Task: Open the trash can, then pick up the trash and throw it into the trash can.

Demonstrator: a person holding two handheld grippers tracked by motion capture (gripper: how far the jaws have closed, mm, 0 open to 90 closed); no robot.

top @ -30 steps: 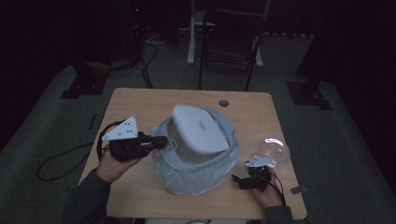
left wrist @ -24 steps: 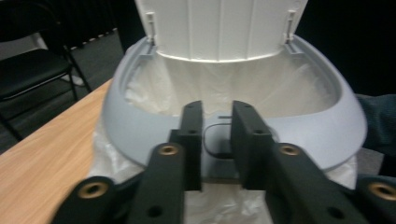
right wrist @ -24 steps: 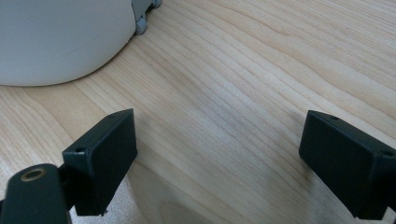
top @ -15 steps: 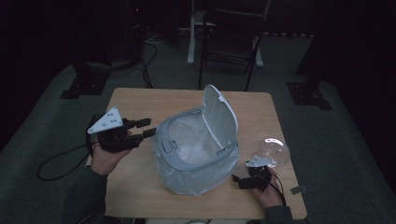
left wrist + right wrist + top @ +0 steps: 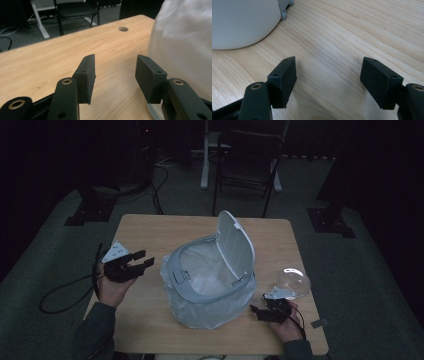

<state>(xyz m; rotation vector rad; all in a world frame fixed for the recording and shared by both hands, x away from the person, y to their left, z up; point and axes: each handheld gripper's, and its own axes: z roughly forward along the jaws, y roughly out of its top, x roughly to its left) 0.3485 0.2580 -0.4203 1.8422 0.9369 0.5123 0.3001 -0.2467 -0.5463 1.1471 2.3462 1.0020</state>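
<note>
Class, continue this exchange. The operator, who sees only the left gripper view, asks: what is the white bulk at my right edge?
Observer: The high view shows a grey bin lined with a plastic bag.
Operator: Is it closed?
Observer: No, its lid stands upright, open.
Operator: Anything behind it from my side?
Observer: A clear dome lies on the table, to the bin's right in the high view.
</note>
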